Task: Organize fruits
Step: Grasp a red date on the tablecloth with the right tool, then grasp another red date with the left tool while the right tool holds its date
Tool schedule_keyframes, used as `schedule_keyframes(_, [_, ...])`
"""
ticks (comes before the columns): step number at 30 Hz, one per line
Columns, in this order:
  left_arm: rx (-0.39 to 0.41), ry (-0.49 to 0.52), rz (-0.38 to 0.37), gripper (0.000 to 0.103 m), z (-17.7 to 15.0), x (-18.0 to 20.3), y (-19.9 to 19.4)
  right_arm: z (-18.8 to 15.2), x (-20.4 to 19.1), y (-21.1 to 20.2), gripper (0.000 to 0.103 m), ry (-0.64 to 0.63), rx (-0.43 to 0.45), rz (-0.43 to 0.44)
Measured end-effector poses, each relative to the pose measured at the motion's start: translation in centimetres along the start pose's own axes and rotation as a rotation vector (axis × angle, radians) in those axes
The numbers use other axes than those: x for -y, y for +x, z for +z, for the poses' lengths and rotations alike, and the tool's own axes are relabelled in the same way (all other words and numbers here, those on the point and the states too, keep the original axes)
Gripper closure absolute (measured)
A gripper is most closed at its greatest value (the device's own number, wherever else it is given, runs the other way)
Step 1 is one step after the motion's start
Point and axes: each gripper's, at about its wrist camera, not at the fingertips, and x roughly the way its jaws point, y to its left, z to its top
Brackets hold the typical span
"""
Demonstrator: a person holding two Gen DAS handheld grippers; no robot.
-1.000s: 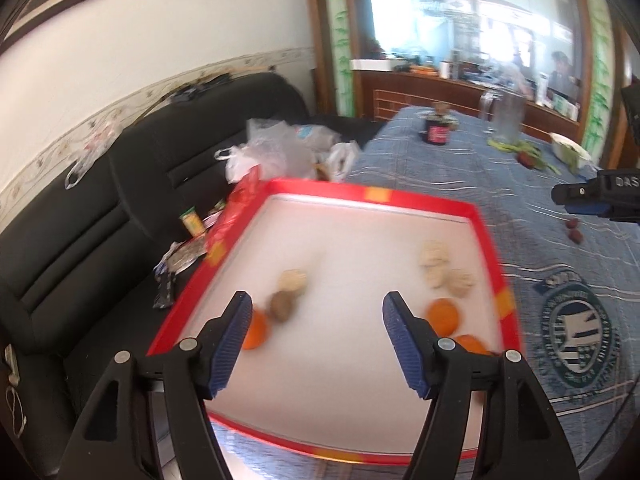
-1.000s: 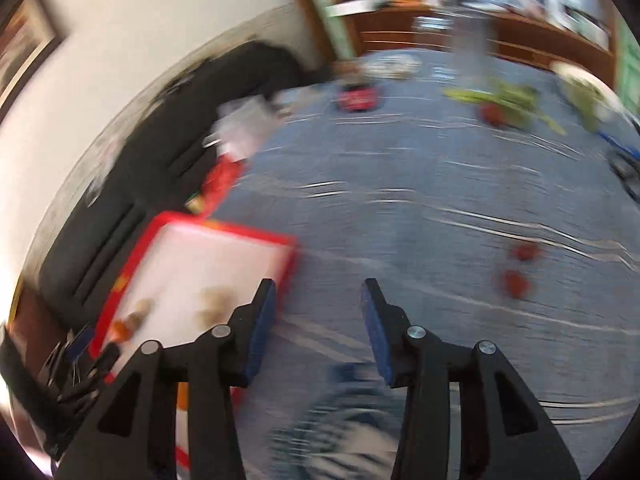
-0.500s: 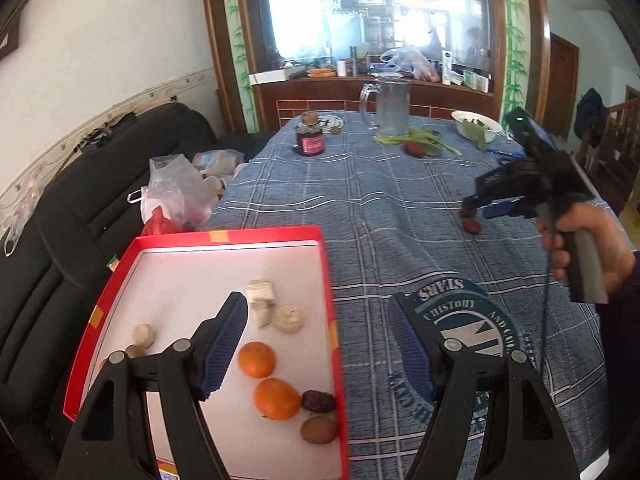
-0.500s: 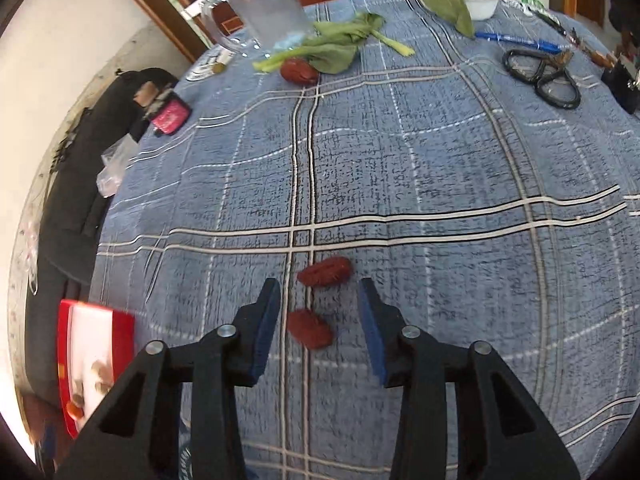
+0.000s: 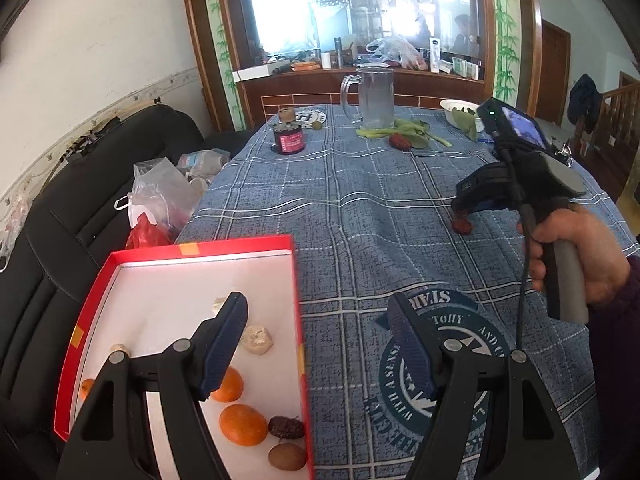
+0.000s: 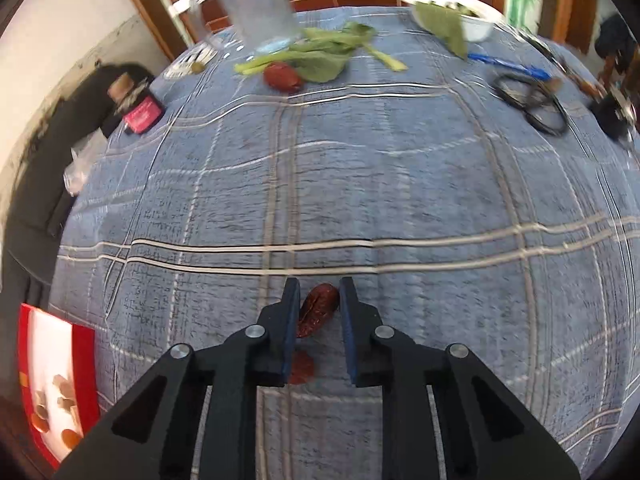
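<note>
Straddling red date (image 6: 318, 309) on tablecloth (image 6: 400, 184): right gripper (image 6: 319, 322) narrow, not yet pinching (2nd date (image 6: 300, 366) beneath). We close gently. Left gripper (image 5: 316, 350) wide, empty, over red box (image 5: 236, 246).

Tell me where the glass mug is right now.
The glass mug stands at the table's far end in the left wrist view, right of the red-labelled jar, with leafy greens at its base.

- Worktop (image 6: 400, 184), wearing a blue plaid cloth
- Red box (image 5: 92, 304) sitting at its edge
- Glass mug (image 5: 374, 98), greens (image 6: 320, 56), scissors (image 6: 532, 100) lying farther back
- Two red dates (image 6: 316, 312) resting mid-cloth
</note>
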Motion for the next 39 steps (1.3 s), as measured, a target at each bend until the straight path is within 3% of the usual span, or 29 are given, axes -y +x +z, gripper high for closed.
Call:
schedule_keyframes(5, [-0.011, 0.02, -0.053, 0.031, 2.2, 2.3, 2.0, -1.7, 4.5, -3.5, 0.082, 0.025, 0.06, -0.024])
schedule_keyframes(10, [-0.07, 0.01, -0.134, 0.031, 4.4, 6.1, 6.0, -3.9, 7.6, -4.8, 0.082, 0.01, 0.057, -0.041])
schedule_keyframes(17, [-0.082, 0.067, -0.108, 0.031, 5.1, 11.5, 9.9, -3.7, 8.4, -3.6, 0.082, -0.021, 0.008, 0.009])
schedule_keyframes(29, [-0.121, 0.077, -0.075, 0.032, 5.3, 13.9, 13.6, -3.6, 9.4, -3.6, 0.082, -0.006, -0.014, 0.076])
schedule_keyframes(34, [-0.149, 0.084, -0.091, 0.05, 5.1, 14.7, 14.8, -3.6, 9.3, -3.6, 0.081, -0.016, -0.015, 0.073])
schedule_keyframes(36, [-0.142, 0.074, -0.096, 0.052, 5.2, 14.7, 14.8, -3.6, 9.2, -3.6, 0.081, -0.024, -0.015, 0.068])
schedule_keyframes(39, [-0.147, 0.065, -0.135, 0.068, 5.3, 14.9, 14.9, -3.6, 8.9, -3.5, 0.081, -0.044, -0.01, 0.052])
